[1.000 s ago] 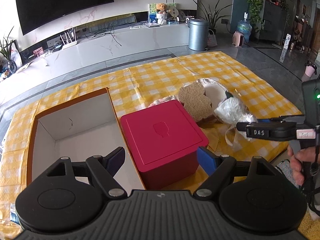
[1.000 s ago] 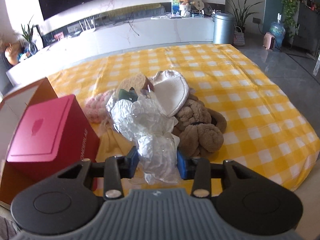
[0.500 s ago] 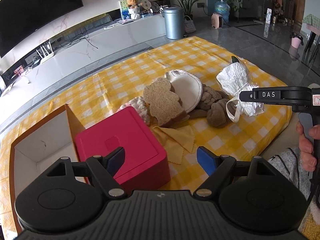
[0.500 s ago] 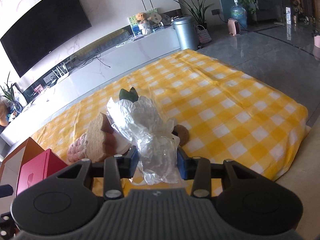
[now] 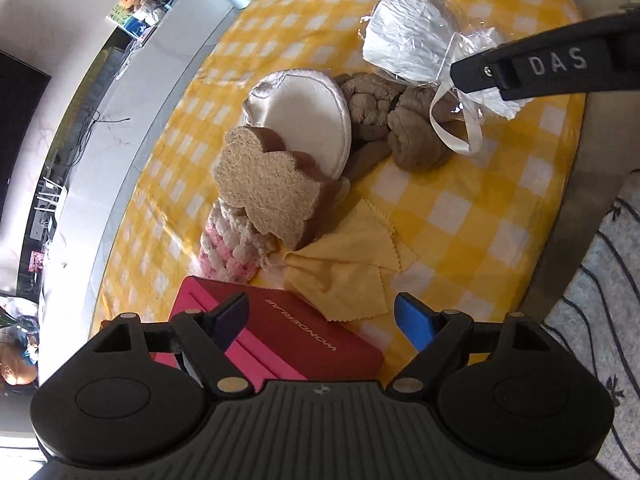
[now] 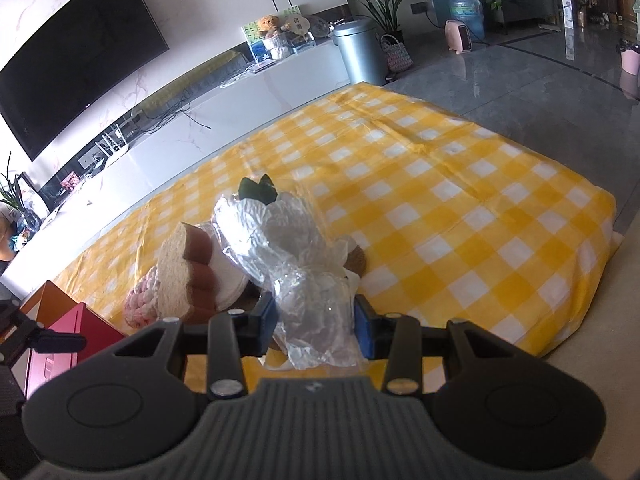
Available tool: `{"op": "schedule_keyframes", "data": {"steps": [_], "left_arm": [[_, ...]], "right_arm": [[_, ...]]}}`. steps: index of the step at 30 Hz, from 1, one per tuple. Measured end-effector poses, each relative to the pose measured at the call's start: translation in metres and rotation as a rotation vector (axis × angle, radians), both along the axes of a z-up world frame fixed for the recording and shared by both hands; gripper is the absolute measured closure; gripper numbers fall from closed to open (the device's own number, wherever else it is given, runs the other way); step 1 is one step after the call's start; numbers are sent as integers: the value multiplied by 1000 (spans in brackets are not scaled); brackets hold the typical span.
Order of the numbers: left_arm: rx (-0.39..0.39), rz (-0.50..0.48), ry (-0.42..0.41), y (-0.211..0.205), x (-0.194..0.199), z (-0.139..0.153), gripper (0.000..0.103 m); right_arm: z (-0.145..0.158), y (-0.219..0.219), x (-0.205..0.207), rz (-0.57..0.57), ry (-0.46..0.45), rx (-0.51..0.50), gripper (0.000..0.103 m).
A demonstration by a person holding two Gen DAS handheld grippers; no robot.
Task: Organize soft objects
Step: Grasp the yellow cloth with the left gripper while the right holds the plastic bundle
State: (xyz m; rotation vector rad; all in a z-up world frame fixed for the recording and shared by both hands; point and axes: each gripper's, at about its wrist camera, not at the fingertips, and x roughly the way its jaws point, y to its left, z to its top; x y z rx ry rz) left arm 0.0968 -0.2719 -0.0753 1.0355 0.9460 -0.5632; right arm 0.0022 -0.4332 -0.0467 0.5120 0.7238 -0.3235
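My right gripper [image 6: 316, 314] is shut on a crinkly clear plastic bag [image 6: 288, 248] with a white soft item and a green tip inside, held above the pile. From the left wrist view the bag [image 5: 416, 40] hangs from a right finger [image 5: 532, 68]. My left gripper [image 5: 324, 316] stands open and holds nothing, over the red box [image 5: 304, 340] and a folded yellow cloth [image 5: 352, 264]. Beyond lie a bear-shaped loofah sponge [image 5: 268, 188], a pink-white knitted piece [image 5: 236, 248], a white round pad [image 5: 304, 124] and a brown braided plush [image 5: 400, 120].
Everything lies on a yellow checked cloth [image 6: 460, 208] spread on the floor. An orange cardboard box edge [image 6: 52, 296] shows at the left beside the red box [image 6: 68, 340]. A striped rug [image 5: 600, 300] lies off the right edge. A TV unit and a metal bin [image 6: 360, 52] stand far behind.
My left gripper swung right and down, rolling, from over the cardboard box to over the red box's edge and yellow cloth. The right gripper lifted the bag off the pile and holds it still.
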Motion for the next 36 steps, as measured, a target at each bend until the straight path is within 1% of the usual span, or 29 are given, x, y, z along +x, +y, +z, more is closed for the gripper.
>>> {"op": "schedule_keyframes", "data": {"steps": [3,5,6,8,9,12,14,16,18,20,21,22,24,25,27,28,30,32,34,36], "left_arm": [[10,5,65,-8,11,1,7],[19,-37,112,-14,16,1,7],[41,-67,117,-18,18,-1,7],[104,-107,81,-26,20,-6,7],[134,-124,76,-29,21,-9,7],[184,-136,128,-36,31,-20,8],[202,-147,147,-39,33,-28,12],[228,-188,153,-42,32,-36,12],[236,-212,181,-44,33,-41,12],[257,-181,209,-47,39,-49,12],[275,-149,217,-48,44,-53,13],[290,-123,222,-48,48,-56,15],[305,-77,222,-47,56,-61,16],[305,-43,231,-46,62,-64,16],[296,38,276,-44,74,-68,16],[287,95,312,-42,82,-72,16],[262,172,358,-40,93,-77,16],[243,232,387,-36,103,-82,16],[240,260,383,-35,109,-87,16],[245,249,368,-36,111,-89,15]], "right_arm": [[-1,0,0,14,-2,9,63],[-1,-2,0,13,-2,15,63],[-2,-2,0,13,-2,17,63],[-2,-2,0,13,-3,17,63],[-2,-2,-1,9,-3,14,63],[-1,-3,-2,-5,-5,0,63],[-1,-4,-2,-12,-5,0,63],[-2,-2,0,-1,-6,3,63],[-2,0,2,10,-4,4,63],[-3,-1,3,1,7,-4,62],[-4,-2,3,3,4,6,62],[-4,-3,2,5,-4,17,62],[-4,-6,1,6,-14,29,62],[-4,-7,1,-1,-10,20,62],[-4,-7,0,-15,-2,2,62],[-4,-8,0,-17,-2,5,62],[-5,-9,0,-15,-3,13,62],[-5,-9,0,-11,-3,13,62],[-5,-8,0,-3,-6,15,62],[-5,-8,0,0,-6,15,62]]}}
